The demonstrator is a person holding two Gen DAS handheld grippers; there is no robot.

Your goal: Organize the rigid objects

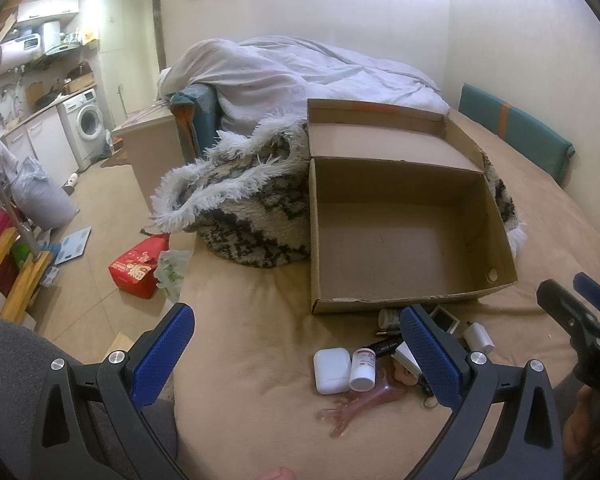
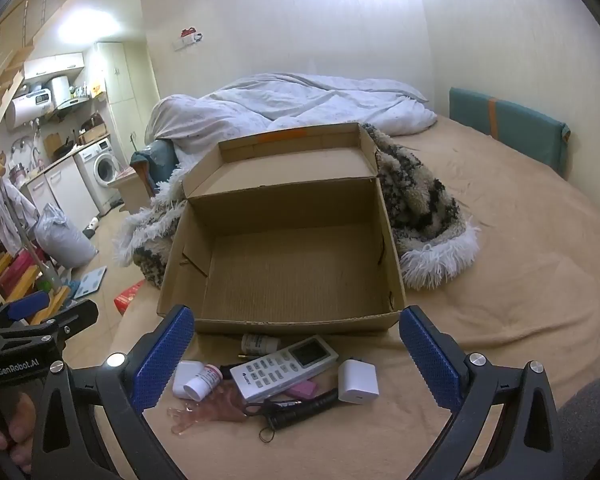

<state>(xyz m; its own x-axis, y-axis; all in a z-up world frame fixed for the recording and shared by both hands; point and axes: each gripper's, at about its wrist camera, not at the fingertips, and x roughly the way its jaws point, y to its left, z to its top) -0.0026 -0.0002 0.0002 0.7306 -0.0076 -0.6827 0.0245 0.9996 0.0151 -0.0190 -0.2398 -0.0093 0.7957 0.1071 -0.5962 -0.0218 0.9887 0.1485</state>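
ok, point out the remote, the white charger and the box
remote [image 2: 286, 368], right wrist view, on its keypad.
charger [image 2: 358, 382], right wrist view, on its front face.
box [image 2: 296, 276], right wrist view, on its bare floor.

A studio room under bright ceiling light: pale walls [image 2: 300, 32], a tan-sheeted bed [image 2: 520, 240] with a rumpled white duvet [image 2: 300, 100] and teal headboard pad [image 2: 512, 128]. At left, beige tile floor [image 1: 100, 240], a washing machine [image 1: 86, 122], a wall-mounted water heater [image 2: 26, 110] and wooden stairs [image 2: 4, 68].
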